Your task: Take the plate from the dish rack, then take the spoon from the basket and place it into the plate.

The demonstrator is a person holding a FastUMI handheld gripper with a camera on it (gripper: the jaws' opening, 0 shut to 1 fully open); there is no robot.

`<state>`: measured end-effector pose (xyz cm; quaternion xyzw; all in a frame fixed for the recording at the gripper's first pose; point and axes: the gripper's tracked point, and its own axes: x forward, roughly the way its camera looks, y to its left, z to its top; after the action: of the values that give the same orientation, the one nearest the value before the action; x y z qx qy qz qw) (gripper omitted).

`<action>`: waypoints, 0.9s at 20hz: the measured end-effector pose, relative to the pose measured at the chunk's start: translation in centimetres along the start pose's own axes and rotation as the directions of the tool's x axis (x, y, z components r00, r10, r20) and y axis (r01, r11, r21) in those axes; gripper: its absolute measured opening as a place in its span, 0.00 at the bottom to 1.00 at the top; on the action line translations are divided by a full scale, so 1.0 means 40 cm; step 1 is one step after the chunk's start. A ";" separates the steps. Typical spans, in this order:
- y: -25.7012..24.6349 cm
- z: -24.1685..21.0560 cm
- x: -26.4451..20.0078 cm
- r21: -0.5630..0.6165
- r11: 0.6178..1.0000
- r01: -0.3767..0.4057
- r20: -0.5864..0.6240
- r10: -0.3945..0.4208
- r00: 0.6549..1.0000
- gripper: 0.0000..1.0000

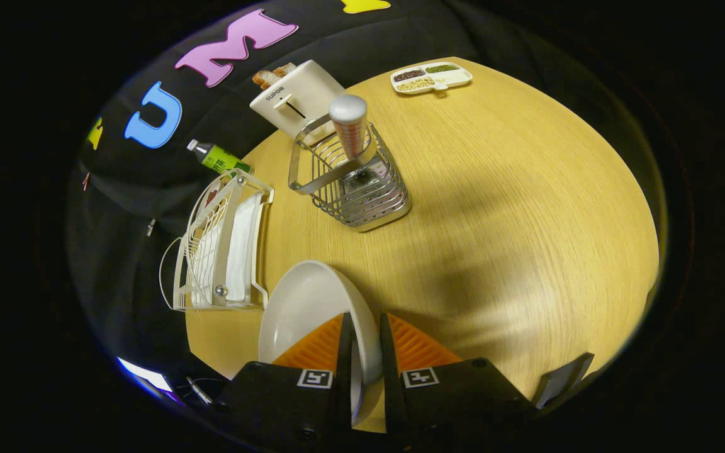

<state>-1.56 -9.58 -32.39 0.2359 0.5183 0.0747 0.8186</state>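
The gripper (362,333) pinches the plate (303,308) by its rim — both fingers pressing. Dish rack (221,245) just beside; open table (526,207) lies opposite.

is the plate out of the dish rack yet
Out. The plate is gripped at its rim by the gripper, tilted above the table, beside the dish rack.

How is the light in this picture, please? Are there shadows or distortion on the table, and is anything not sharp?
Gripper view: the fisheye lens bends the round wooden table and the dish rack; a soft dark shadow lies on the wood right of the wire basket; the light is even, without strong glare; the plate, clamped at its rim by the tongs, is sharp.
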 end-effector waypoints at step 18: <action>0.006 0.263 -0.112 -0.346 0.933 0.098 0.410 0.057 0.910 0.99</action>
<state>5.73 -14.25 -24.93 0.0873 0.3134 0.1076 0.9394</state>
